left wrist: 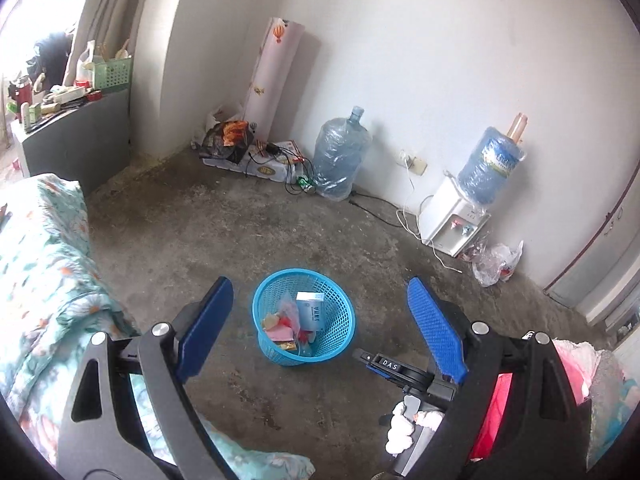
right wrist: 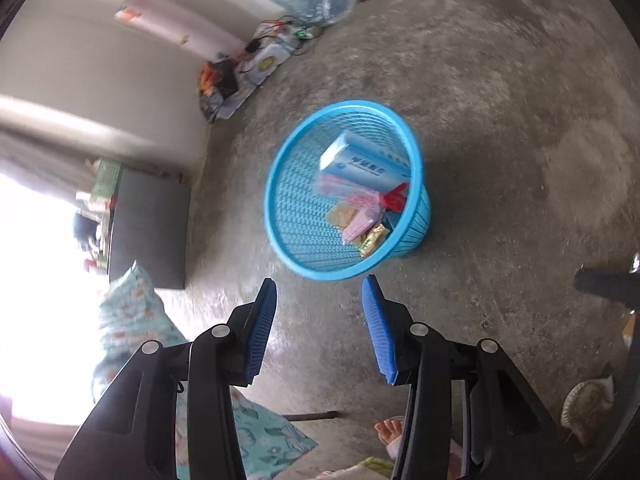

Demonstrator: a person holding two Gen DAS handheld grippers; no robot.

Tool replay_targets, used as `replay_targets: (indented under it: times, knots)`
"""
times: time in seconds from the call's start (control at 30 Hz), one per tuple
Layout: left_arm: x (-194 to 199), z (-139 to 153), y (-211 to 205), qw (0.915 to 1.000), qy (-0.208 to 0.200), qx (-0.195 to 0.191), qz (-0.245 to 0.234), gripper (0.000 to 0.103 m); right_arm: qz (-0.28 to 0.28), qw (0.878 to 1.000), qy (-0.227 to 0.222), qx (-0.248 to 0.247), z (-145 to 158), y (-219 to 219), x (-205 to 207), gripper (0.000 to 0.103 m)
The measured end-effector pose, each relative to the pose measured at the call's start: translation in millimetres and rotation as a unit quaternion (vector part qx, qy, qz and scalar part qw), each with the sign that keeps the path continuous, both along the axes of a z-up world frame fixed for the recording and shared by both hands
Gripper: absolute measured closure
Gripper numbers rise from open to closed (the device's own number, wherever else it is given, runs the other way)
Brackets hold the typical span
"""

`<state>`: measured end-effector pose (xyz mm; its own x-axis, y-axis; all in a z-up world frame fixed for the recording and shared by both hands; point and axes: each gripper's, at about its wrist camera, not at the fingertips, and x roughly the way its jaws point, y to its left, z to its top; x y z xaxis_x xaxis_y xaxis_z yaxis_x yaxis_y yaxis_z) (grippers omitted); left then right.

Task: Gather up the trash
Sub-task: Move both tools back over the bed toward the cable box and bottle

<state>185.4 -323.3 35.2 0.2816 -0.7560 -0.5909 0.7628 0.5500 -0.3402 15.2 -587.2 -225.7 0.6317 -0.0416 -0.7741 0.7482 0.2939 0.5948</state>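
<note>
We hold both tongs tilted down toward the concrete floor (left wrist: 280, 216), each looking at the blue basket (left wrist: 340, 328) from above. Our left gripper (left wrist: 320, 304) has its blue pads spread wide with nothing between them; in its view the basket sits on the floor just beyond the tips, framed by the gap between the two pads. Near its right pad we see the tip of our other tool, gripped by a hand in a white glove (left wrist: 400, 428). Our right gripper (right wrist: 320, 284) stands partly open and empty, its tips just short of the near rim of the basket and not touching it. The basket stands upright and holds the trash: a light blue box (right wrist: 360, 164) leaning on the far wall, with pink and yellow wrappers (right wrist: 360, 216) below it. A floral quilt (left wrist: 44, 272) lies at the left.
</note>
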Motion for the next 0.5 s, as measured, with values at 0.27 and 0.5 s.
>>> replay_targets:
  times: [0.27, 0.5]
  knots:
    - [-21, 32, 129, 0.9955, -0.036, -0.020, 0.086, 0.018, 0.081, 0.991, -0.023, -0.105, 82, 46, 13, 0.053]
    - [-36, 53, 239, 0.9823, -0.071, -0.033, 0.170, 0.018, 0.104, 0.969, -0.038, -0.222, 160, 74, 1, 0.037]
